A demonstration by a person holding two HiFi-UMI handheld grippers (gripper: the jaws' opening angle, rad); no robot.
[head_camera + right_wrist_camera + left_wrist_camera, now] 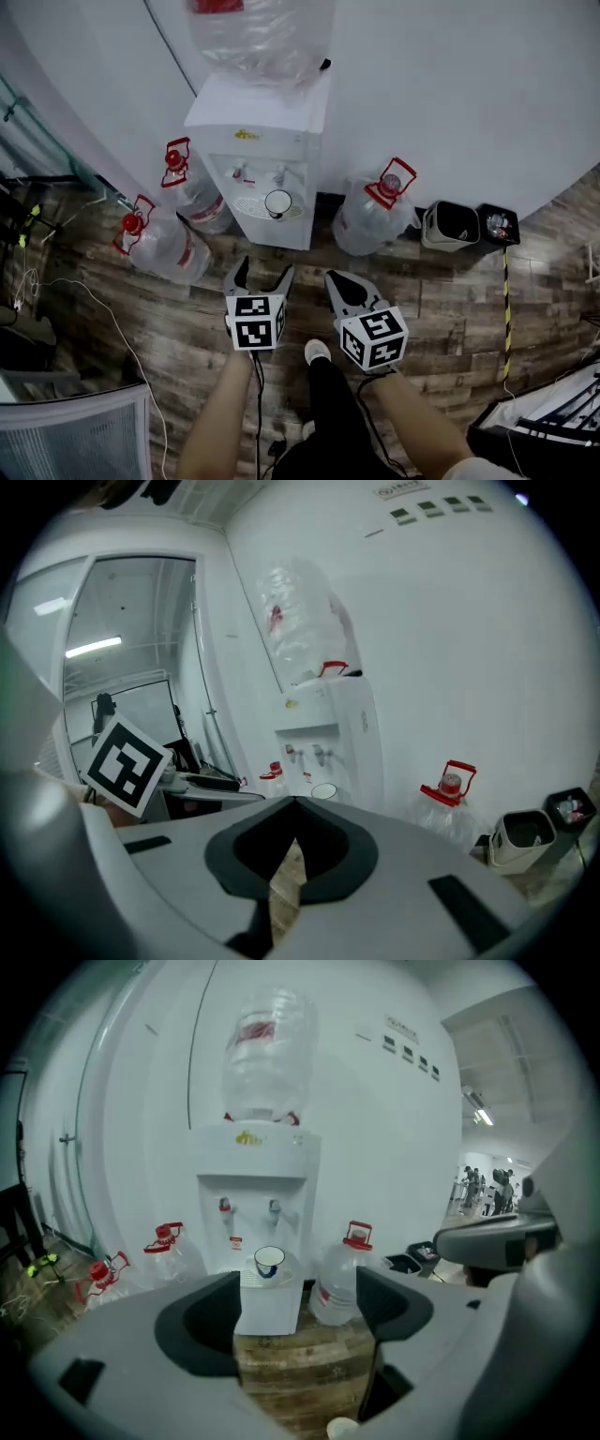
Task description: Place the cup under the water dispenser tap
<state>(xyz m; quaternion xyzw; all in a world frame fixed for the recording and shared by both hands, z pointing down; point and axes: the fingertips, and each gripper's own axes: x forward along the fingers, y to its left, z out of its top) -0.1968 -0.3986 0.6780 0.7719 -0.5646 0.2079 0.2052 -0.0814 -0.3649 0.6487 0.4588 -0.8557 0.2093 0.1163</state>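
My L gripper [263, 270]: jaws spread, empty. R gripper [340, 279]: jaws pressed together. Cup [278, 203] sits under dispenser [267, 131] tap; bottle [262, 37] top cut off.

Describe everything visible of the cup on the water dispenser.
The cup is small, round and white with a dark rim. It stands upright, mouth up, on the drip tray of the white water dispenser, roughly below the right-hand tap as seen from the front. A blue mark shows on its near side in the left gripper view; handle or print, I cannot tell. Only the tray touches it; whether it holds water is not visible.
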